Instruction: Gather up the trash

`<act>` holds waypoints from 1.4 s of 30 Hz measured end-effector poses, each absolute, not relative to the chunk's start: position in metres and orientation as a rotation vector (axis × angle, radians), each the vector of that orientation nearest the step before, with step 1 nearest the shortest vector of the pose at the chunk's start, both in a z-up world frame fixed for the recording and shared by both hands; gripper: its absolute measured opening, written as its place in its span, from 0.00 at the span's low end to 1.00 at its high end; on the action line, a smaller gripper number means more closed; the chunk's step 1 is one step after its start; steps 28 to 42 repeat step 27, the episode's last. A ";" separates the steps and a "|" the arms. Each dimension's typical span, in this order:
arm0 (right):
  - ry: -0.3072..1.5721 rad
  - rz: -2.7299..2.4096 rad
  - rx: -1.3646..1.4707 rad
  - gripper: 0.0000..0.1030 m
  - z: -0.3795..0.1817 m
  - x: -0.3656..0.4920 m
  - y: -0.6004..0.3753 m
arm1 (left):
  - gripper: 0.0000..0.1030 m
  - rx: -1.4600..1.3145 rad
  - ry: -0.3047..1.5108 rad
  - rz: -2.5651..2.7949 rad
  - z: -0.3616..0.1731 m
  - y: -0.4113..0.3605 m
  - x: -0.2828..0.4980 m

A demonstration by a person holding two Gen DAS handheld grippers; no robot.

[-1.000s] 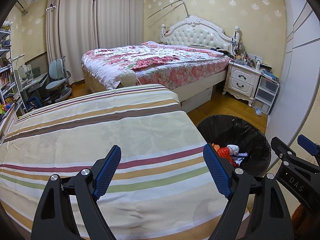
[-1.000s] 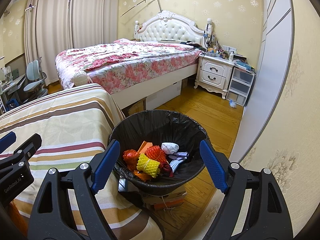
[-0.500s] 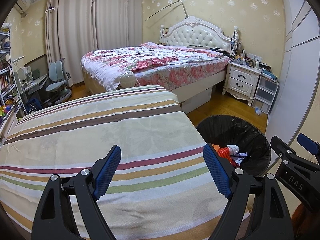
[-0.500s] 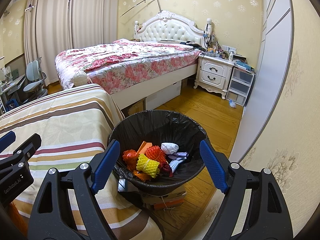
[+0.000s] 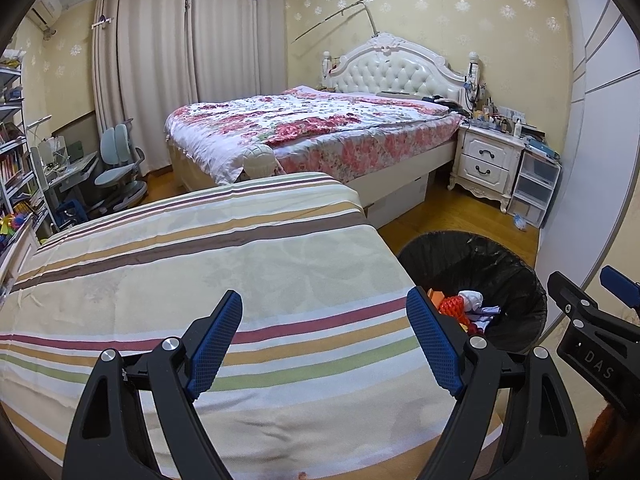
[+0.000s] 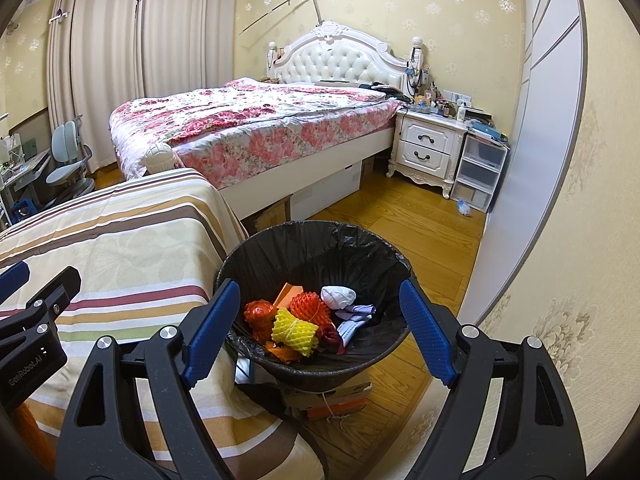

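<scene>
A black-lined trash bin [image 6: 312, 240] stands on the wood floor beside the striped bed; it also shows in the left wrist view [image 5: 516, 280]. Inside lie a yellow foam net [image 6: 294, 330], orange foam nets [image 6: 308, 308], a white wad [image 6: 338, 296] and paper scraps. My right gripper [image 6: 320, 328] is open and empty, held above the bin's near rim. My left gripper [image 5: 326, 338] is open and empty over the striped bedcover [image 5: 200, 272]. No loose trash shows on the cover.
A floral bed [image 6: 260, 128] with a white headboard stands behind. A white nightstand [image 6: 428, 148] and plastic drawers [image 6: 478, 176] are at the right wall. A desk chair [image 5: 118, 168] and shelves stand at the left. Boxes [image 6: 332, 400] sit under the bin.
</scene>
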State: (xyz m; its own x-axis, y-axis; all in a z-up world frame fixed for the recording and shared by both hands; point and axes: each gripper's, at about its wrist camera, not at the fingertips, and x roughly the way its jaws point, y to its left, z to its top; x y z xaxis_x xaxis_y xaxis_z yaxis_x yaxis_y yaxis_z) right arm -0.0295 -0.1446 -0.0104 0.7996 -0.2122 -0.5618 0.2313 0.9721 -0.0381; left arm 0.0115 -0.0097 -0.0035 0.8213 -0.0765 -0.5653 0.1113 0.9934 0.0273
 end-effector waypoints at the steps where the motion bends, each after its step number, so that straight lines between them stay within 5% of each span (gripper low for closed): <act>1: 0.598 -0.238 0.033 0.78 -0.010 -0.029 -0.145 | 0.79 0.063 0.595 -0.098 -0.003 -0.010 0.012; 42: 0.596 -0.210 0.019 0.78 -0.009 -0.028 -0.140 | 0.79 0.087 0.597 -0.067 -0.007 0.005 0.020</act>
